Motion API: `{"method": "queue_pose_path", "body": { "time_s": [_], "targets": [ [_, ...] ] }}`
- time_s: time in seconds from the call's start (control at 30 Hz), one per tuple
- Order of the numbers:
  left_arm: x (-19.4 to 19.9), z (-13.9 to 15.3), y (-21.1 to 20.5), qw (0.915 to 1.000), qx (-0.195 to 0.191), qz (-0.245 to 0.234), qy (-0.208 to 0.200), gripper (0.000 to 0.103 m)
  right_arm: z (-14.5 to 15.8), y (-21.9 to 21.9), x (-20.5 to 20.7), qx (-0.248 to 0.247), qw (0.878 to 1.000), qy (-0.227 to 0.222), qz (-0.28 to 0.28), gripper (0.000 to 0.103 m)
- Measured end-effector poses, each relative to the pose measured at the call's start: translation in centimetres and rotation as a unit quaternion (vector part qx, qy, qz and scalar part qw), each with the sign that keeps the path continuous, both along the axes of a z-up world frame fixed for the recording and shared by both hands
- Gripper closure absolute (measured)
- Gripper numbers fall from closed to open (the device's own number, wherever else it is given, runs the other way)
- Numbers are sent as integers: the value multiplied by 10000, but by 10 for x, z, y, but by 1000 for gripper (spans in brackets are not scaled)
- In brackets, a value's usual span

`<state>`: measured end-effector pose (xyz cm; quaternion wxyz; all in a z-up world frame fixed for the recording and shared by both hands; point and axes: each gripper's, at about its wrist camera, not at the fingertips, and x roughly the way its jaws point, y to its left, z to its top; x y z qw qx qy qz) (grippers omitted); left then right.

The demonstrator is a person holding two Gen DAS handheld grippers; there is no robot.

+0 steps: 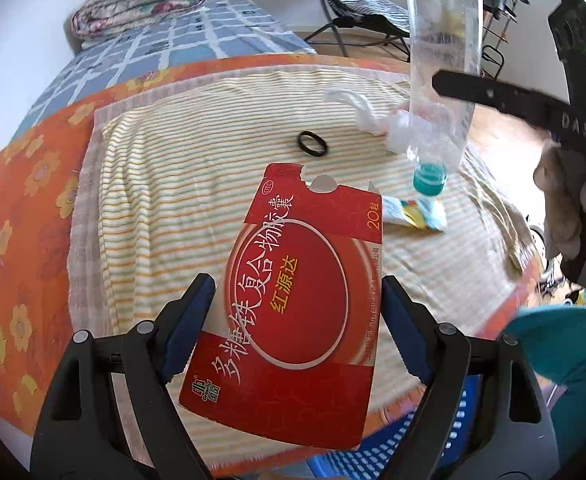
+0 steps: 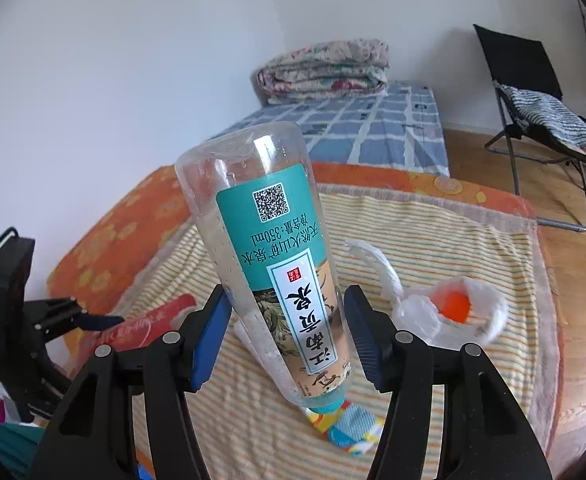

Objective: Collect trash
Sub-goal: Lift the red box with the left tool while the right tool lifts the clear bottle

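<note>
My left gripper (image 1: 297, 316) is shut on a flattened red medicine box (image 1: 305, 284), held above the striped blanket (image 1: 165, 208). My right gripper (image 2: 287, 336) is shut on a clear plastic bottle (image 2: 269, 256) with a teal label, held upside down with its teal cap lowest; it also shows in the left wrist view (image 1: 441, 80). On the blanket lie a colourful wrapper (image 1: 415, 216), a white plastic bag (image 2: 449, 316) with something orange inside, and a black ring (image 1: 313, 144). The red box shows edge-on in the right wrist view (image 2: 149, 324).
An orange flowered mattress (image 1: 29, 216) lies under the blanket, beside a blue checked bed (image 2: 373, 124) with a folded quilt (image 2: 325, 68). A black folding chair (image 2: 533, 92) stands on the wood floor at the right. A blue slotted basket (image 1: 393, 452) sits below the left gripper.
</note>
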<state>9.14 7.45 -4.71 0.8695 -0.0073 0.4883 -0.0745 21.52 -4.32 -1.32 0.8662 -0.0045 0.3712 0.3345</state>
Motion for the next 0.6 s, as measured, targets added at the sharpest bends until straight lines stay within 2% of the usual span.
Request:
{"method": "queue_pose_path", "body": {
  "time_s": [0.37,0.6],
  "targets": [
    [-74,21,-39,9992,-127,-352,-147,18,29,-37,-72,334,9994,-75,-35,46],
    [-113,11,-63,9977,-254,-632,29,18,23,-54,-115,460,9989,69,-2,46]
  ]
}}
